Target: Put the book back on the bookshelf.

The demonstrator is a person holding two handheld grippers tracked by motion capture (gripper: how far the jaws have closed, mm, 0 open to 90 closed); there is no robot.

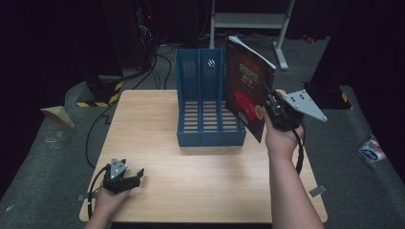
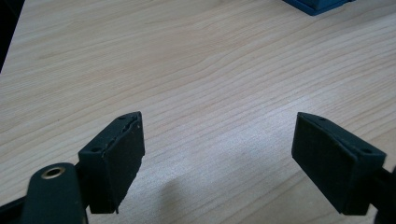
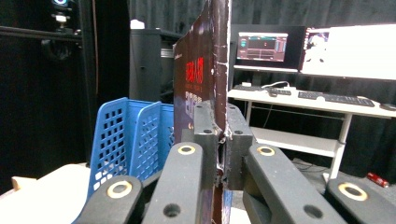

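High view first: a dark book (image 1: 246, 90) with red cover print is held upright and slightly tilted in the air by the right gripper (image 1: 268, 106), which is clamped on the book's lower edge. The book is seen just beside the right end of a blue three-slot file rack (image 1: 205, 102), which stands on a light wooden table (image 1: 200, 186); the book's lower corner overlaps the rack's right wall in this view, and whether the two touch cannot be told. The left gripper (image 1: 138, 174) is rested on the table near its front left corner, well apart from the rack, with its jaws spread and nothing between them. Left gripper view next: the left gripper (image 2: 219, 140) is seen with its two black pads wide apart above bare wood grain, and a corner of the blue rack (image 2: 317, 5) is caught at the top edge. Right gripper view last: the right gripper (image 3: 223, 135) is pressed shut on the book (image 3: 201, 70), whose worn edge is seen rising straight up between the pads. The perforated blue walls of the rack (image 3: 130, 135) are seen to the left of the book, and a desk with monitors (image 3: 327, 46) is seen in the background.
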